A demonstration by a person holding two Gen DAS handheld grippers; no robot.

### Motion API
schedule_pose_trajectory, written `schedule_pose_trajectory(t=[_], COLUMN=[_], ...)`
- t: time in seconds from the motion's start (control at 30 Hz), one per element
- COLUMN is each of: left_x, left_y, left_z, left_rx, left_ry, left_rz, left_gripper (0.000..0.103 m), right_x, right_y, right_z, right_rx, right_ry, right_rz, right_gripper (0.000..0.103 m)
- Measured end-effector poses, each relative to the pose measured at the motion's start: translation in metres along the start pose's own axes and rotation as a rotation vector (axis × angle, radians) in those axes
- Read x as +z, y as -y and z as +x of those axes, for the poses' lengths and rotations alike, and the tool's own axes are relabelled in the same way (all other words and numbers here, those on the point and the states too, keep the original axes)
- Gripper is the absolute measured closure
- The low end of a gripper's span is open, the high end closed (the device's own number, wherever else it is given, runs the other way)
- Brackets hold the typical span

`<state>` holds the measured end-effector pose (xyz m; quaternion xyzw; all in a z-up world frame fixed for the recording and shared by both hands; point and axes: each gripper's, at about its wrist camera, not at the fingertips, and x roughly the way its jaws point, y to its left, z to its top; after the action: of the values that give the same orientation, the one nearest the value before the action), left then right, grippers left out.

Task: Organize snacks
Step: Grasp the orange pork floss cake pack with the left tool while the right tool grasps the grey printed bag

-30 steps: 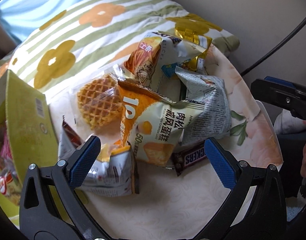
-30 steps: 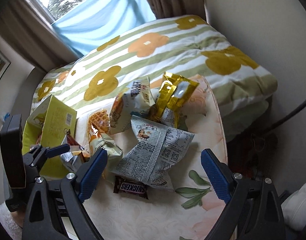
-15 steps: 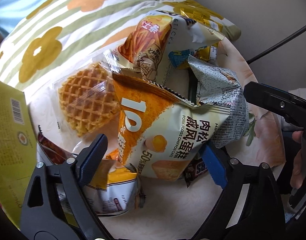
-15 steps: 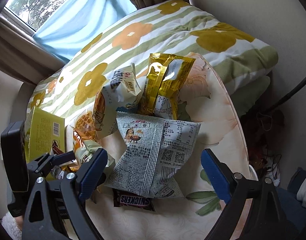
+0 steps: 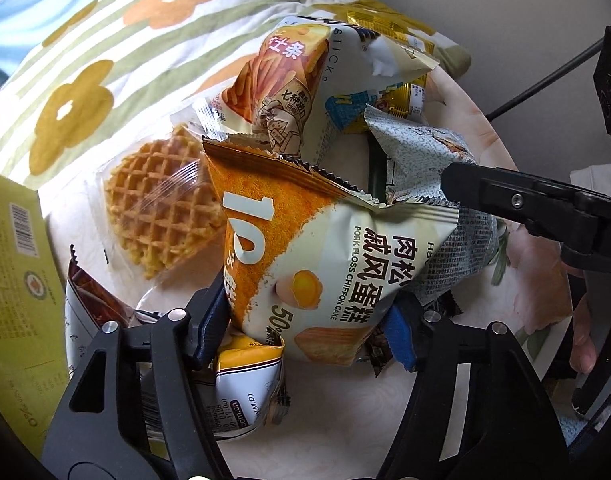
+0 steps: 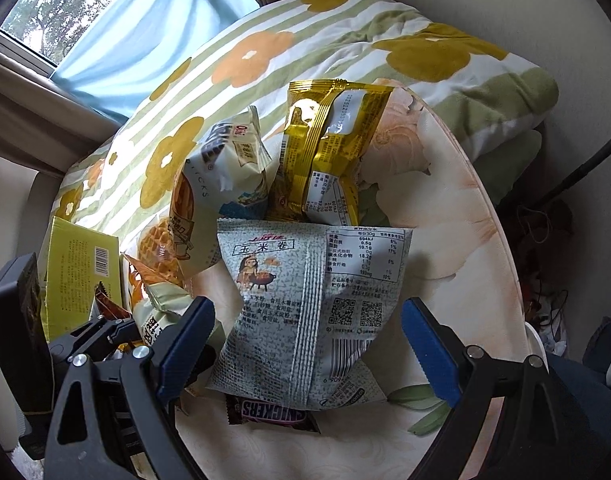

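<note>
The left gripper [image 5: 305,330], whose jaws have just been closing, pinches the orange cake bag [image 5: 317,256] atop the snack pile on the round desk [image 6: 457,208], while the right gripper [image 6: 305,340] hangs wide around the grey corn-roll bag [image 6: 313,304].

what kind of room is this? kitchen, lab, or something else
Most likely a bedroom at home, not a kitchen or lab. A floral striped quilt lies bunched behind a small round table, and a curtained window looks out on trees. Snack packets are piled on the table.
</note>
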<state>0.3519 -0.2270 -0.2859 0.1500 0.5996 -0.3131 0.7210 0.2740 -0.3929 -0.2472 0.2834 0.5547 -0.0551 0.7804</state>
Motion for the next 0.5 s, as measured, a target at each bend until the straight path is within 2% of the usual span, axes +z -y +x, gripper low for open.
schedule_pose_trajectory(t=[0.17, 0.5], left_x=[-0.005, -0.007], left_y=[-0.005, -0.016], left_z=[-0.008, -0.043], left_rx=[-0.025, -0.084], left_ry=[0.017, 0.104], left_rz=[-0.026, -0.081], left_gripper=[0.041, 0.041], right_x=[-0.001, -0.001], right_y=[0.0, 0.01], right_z=[0.003, 0.008], right_rx=[0.011, 0.029], right_ry=[-0.004, -0.021], right_rz=[0.025, 0.112], right_gripper=[0.01, 0.01])
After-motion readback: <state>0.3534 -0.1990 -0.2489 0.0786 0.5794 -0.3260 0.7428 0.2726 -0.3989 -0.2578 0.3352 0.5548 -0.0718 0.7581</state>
